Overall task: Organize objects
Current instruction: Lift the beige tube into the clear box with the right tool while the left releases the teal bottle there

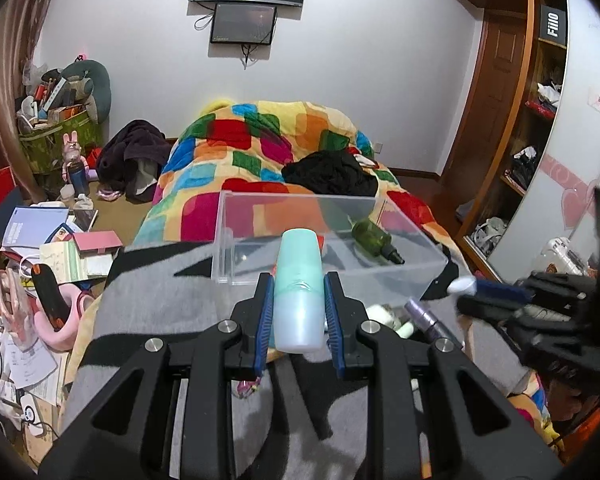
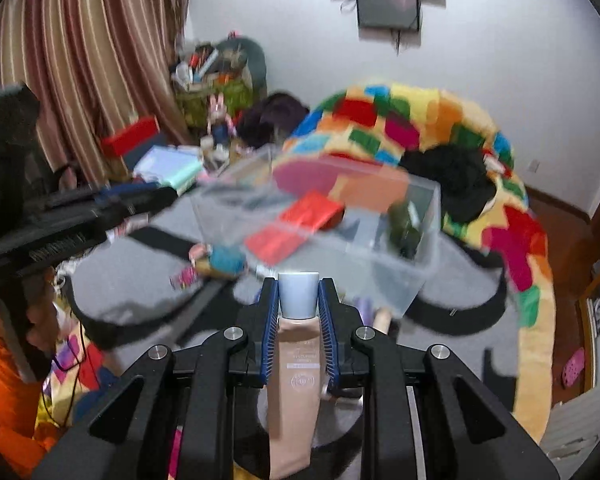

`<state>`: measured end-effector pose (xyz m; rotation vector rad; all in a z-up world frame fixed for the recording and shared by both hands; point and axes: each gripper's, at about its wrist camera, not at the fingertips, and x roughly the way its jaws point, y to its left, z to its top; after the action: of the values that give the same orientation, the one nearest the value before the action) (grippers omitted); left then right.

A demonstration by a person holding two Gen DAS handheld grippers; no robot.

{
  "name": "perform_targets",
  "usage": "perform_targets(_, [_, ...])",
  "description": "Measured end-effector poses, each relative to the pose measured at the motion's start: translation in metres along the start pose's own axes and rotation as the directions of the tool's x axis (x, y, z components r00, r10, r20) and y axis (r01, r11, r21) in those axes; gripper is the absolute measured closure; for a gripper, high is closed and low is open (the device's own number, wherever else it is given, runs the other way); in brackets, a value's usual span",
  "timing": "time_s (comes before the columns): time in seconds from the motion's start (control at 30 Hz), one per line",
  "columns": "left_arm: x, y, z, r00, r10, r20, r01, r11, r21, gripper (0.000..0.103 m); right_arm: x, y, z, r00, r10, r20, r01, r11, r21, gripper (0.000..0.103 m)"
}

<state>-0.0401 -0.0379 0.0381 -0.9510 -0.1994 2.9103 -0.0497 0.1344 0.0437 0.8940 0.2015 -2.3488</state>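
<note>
My left gripper [image 1: 299,294] is shut on a pale teal bottle [image 1: 299,296], held just in front of a clear plastic box [image 1: 236,236] on the grey and black blanket. A dark green bottle [image 1: 376,240] lies inside the box. My right gripper [image 2: 299,300] is shut on a beige tube with a grey-blue cap [image 2: 298,344], near the same clear box [image 2: 380,272]. The right gripper also shows blurred at the right in the left wrist view [image 1: 466,286]. The left gripper shows at the left in the right wrist view [image 2: 116,208].
A purple tube [image 1: 424,316] and small white items [image 1: 388,316] lie on the blanket beside the box. A colourful quilt [image 1: 260,148] with black clothing [image 1: 332,174] covers the bed behind. Books and clutter [image 1: 52,240] lie at the left. A wardrobe [image 1: 540,120] stands at the right.
</note>
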Motion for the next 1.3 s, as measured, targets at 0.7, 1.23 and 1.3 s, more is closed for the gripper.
perform_targets(0.7, [0.06,0.005,0.049,0.997,0.015,-0.071,-0.013,1.0,0.022,0.079,0.03,-0.021,0.116,0.959,-0.223,0.174,0.239,0.968,-0.076,0.085])
perform_targets(1.23, [0.107,0.023,0.043,0.984,0.03,-0.174,-0.033,0.999,-0.017,0.078,0.123,-0.004,0.089,0.989,-0.099,-0.107,0.075,0.975,-0.211,0.084])
perform_targets(1.3, [0.102,0.022,0.043,0.985,0.029,-0.169,-0.031,0.999,-0.009,0.076,0.12,-0.003,0.084,0.991,-0.076,-0.111,0.052,0.978,-0.204,0.082])
